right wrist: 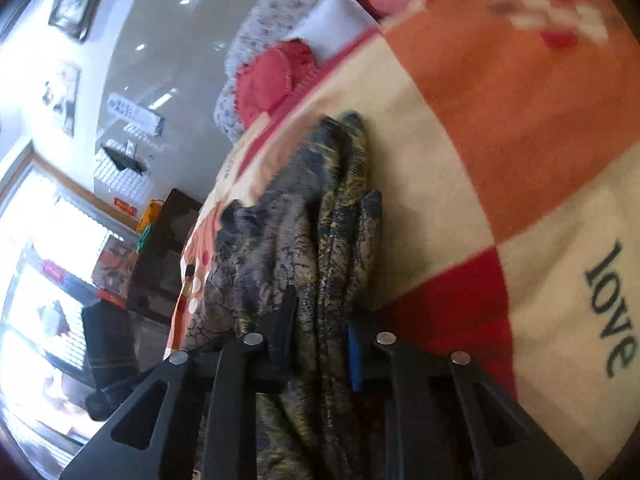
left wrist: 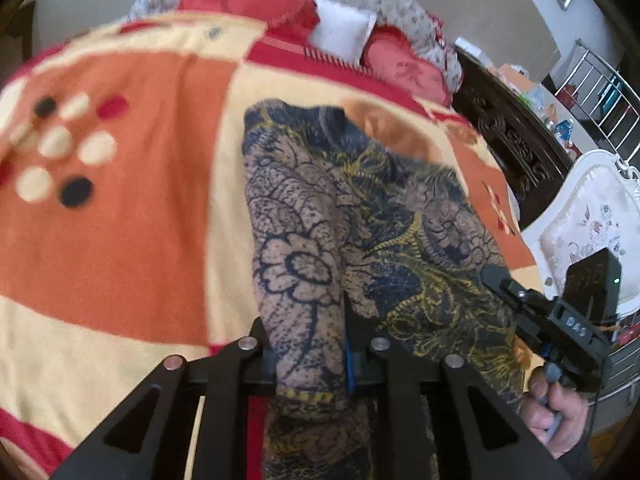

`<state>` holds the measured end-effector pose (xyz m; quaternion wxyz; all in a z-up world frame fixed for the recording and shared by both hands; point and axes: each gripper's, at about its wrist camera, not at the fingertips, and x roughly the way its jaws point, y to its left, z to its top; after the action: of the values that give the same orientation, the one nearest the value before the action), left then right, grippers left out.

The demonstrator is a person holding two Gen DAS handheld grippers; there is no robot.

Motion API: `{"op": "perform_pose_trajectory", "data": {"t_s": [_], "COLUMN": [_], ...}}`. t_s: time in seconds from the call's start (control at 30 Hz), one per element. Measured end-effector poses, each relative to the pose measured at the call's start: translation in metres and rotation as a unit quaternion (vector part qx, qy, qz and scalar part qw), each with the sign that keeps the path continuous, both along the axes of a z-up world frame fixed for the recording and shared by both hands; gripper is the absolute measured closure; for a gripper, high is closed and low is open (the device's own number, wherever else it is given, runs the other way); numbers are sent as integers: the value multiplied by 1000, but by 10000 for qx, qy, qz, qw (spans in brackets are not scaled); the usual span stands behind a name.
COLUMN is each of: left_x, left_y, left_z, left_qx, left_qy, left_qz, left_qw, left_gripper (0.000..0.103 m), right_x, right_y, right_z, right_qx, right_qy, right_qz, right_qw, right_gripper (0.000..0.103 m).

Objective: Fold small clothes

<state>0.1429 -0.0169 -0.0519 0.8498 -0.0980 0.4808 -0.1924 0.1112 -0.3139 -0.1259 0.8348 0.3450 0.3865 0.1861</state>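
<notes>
Black fingers of the left gripper (left wrist: 310, 354) clamp a fold of the dark floral garment (left wrist: 360, 216), which lies on the orange-and-cream blanket (left wrist: 132, 220); the right gripper (left wrist: 490, 272) reaches in beside. Right wrist view: the right gripper (right wrist: 320, 340) pinches bunched garment (right wrist: 332, 208) on the blanket (right wrist: 500, 120).

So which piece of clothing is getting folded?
Find the big orange, cream and red blanket covering the bed. In its middle lies a dark navy and tan garment with yellow flower patterns. Nothing else there has that dark, lacy print.
</notes>
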Motion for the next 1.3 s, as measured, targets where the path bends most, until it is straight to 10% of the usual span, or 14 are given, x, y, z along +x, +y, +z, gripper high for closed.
{"op": "perform_pose_trajectory", "data": {"t_s": [0.37,0.47,0.63,0.93,1.1,1.2,1.3], "left_x": [22,32,25,16,31,25,34], "left_y": [106,113,141,115,90,87,85], "left_z": [33,-5,-10,49,-9,-15,-13], "left_qx": [222,357,-97,480,735,791,555], "left_qy": [-136,564,572,-829,-326,-542,-349], "left_qz": [491,467,783,777,804,713,424], "left_qw": [9985,9967,9952,9924,9935,9928,9969], "left_gripper": [80,67,55,52,54,52,25], "right_x": [24,40,50,12,16,16,15], "right_y": [90,107,94,136,204,189,181], "right_z": [35,9,-33,79,41,9,7], "right_qx": [-66,-21,508,-1751,-3017,-3007,-2934], "right_qy": [-534,-15,964,-634,-30,-46,-104], "right_qz": [716,706,569,800,1044,715,755], "right_qw": [9960,9975,9924,9792,9477,9510,9529], "right_gripper": [67,66,56,57,74,81,81]}}
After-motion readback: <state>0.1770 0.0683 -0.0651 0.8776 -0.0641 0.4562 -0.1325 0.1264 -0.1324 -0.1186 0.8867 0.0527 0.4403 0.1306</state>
